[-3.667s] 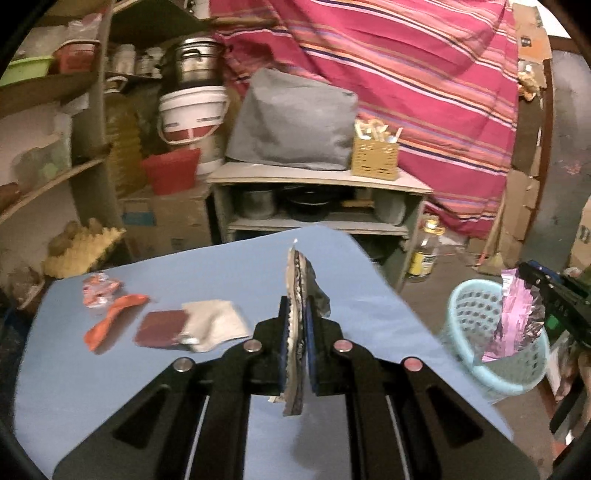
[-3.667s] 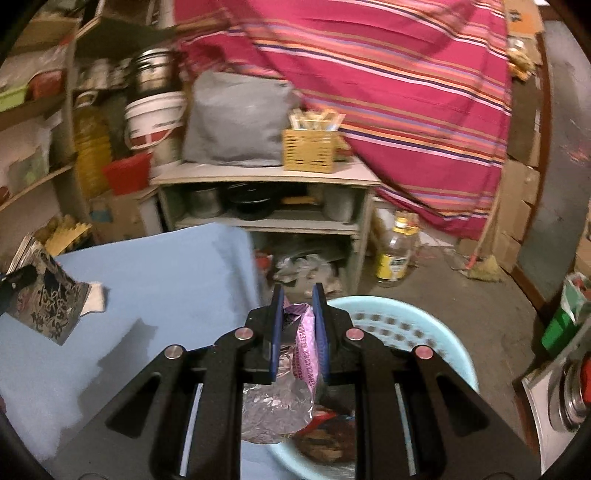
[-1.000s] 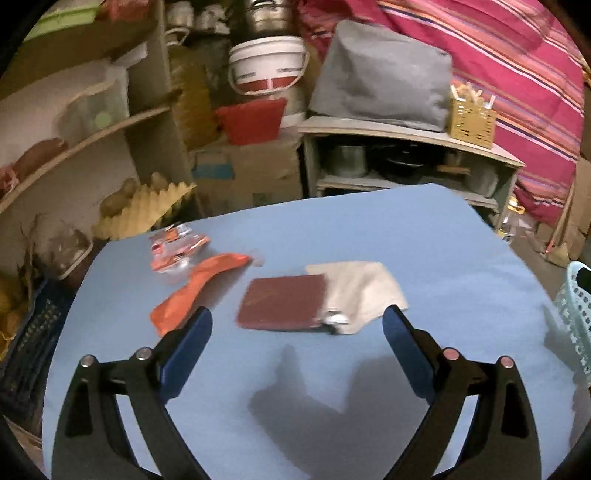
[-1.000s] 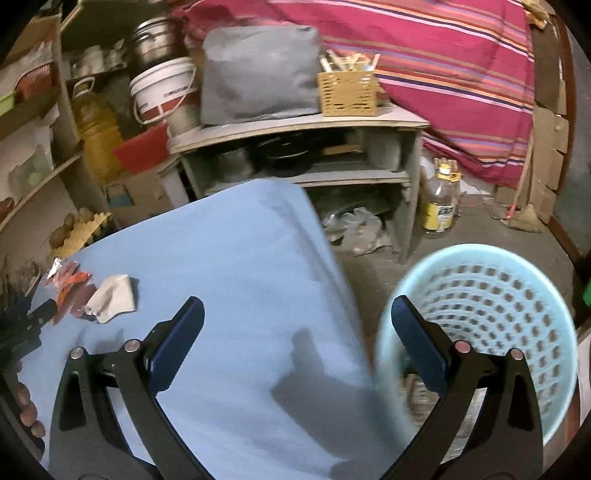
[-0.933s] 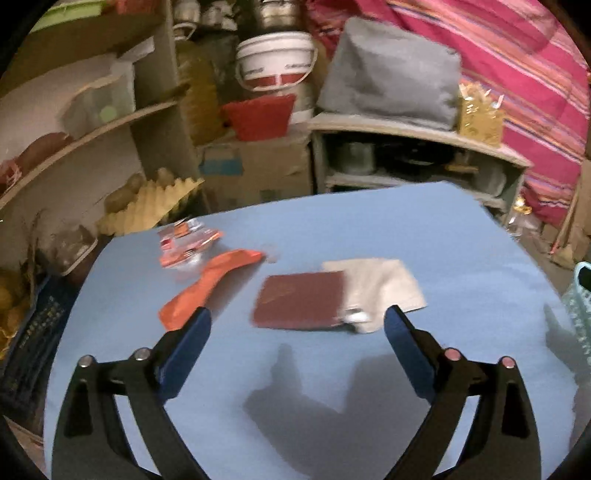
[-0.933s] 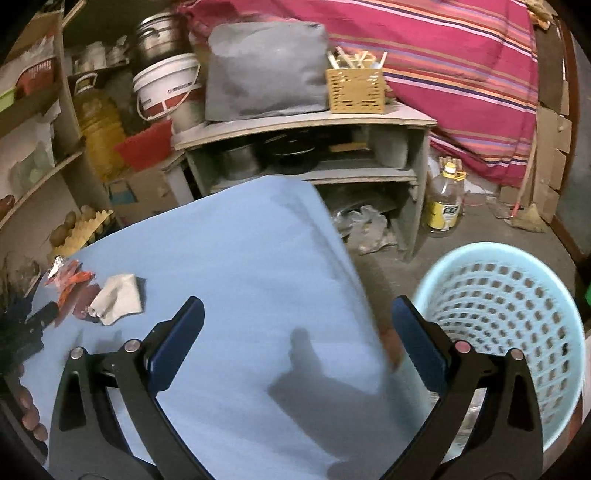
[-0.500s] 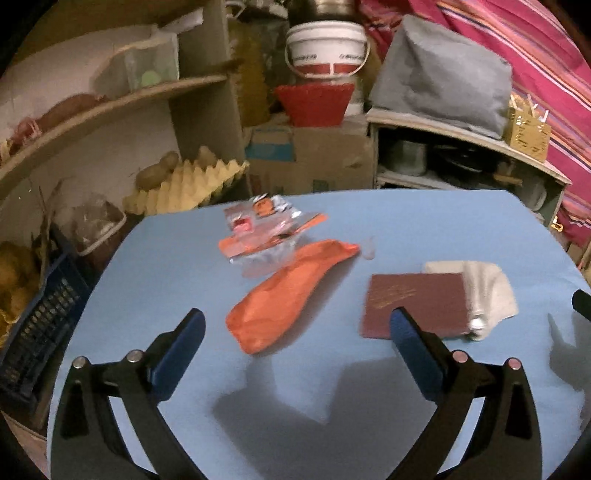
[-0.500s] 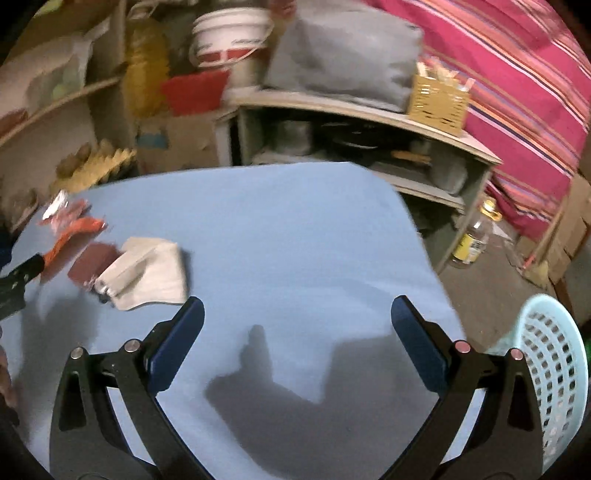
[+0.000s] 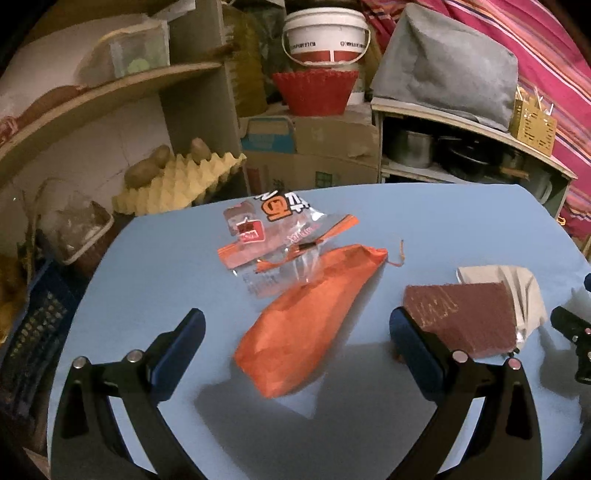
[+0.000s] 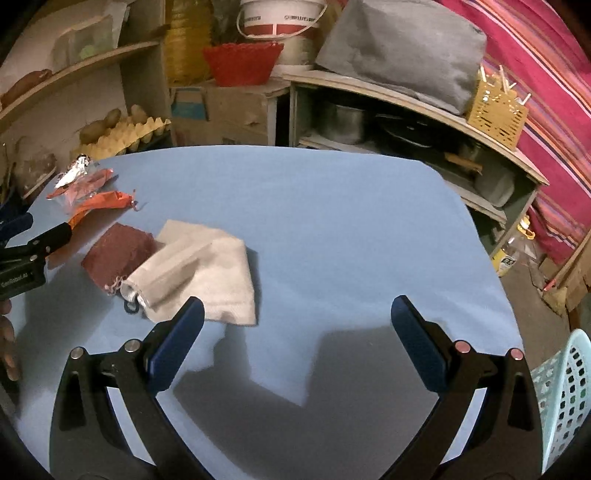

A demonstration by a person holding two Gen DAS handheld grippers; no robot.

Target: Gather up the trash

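Note:
On the blue table lie an orange pouch, a clear and orange snack wrapper, a maroon pouch and a beige cloth pouch. My left gripper is open and empty, with the orange pouch lying between its fingers. My right gripper is open and empty over bare table, to the right of the beige pouch and the maroon pouch. The light blue trash basket stands off the table at the right.
Shelves with a white bucket, a red basket, an egg tray with potatoes and a grey cover stand behind the table. A low shelf holds pots. A striped pink cloth hangs at the back right.
Both grippers, which held wrappers by the basket, are now open and empty. Both have swung left over the table; the left one has closed in on the orange pouch.

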